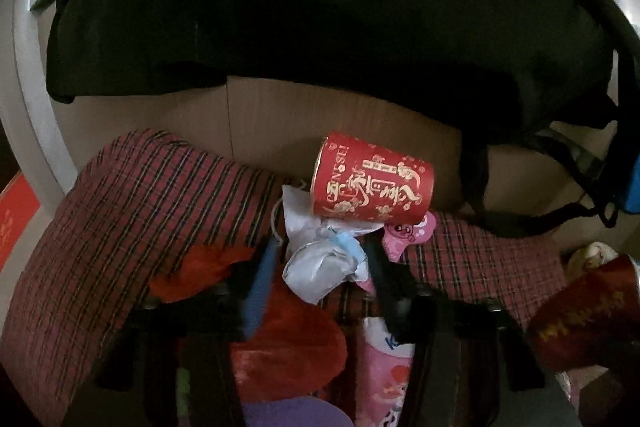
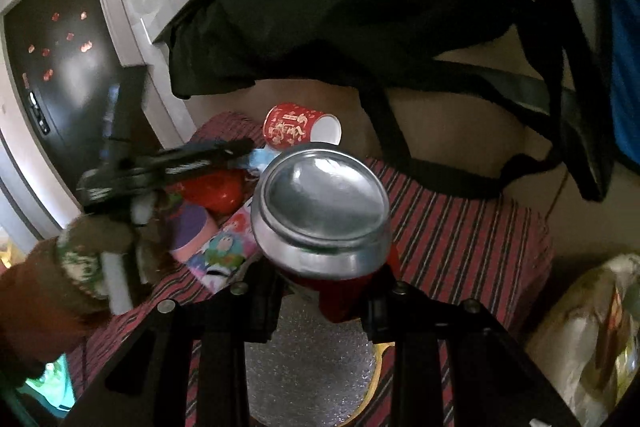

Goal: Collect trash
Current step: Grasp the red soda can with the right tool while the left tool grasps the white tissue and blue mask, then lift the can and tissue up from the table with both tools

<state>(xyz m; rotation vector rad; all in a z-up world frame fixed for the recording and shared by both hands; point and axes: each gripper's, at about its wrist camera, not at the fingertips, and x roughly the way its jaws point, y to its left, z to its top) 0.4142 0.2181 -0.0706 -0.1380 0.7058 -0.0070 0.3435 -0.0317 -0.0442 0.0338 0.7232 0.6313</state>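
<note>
My left gripper (image 1: 320, 259) has its fingers around a crumpled white and blue face mask (image 1: 324, 267) on the red plaid cloth (image 1: 120, 211); the jaws stand on either side, touching it. A red paper cup (image 1: 372, 181) with gold lettering lies on its side just beyond the mask, also in the right wrist view (image 2: 298, 127). My right gripper (image 2: 324, 291) is shut on a red can (image 2: 324, 215), its silver end facing the camera. The left gripper (image 2: 188, 163) shows there too, held by a gloved hand.
A black garment (image 1: 320, 7) and black bag straps (image 1: 560, 187) hang over the back. Red plastic wrapper (image 1: 288, 347), pink cartoon packaging (image 1: 384, 379) and a purple item (image 2: 192, 231) lie on the cloth. A plastic bag (image 2: 592, 339) sits at right.
</note>
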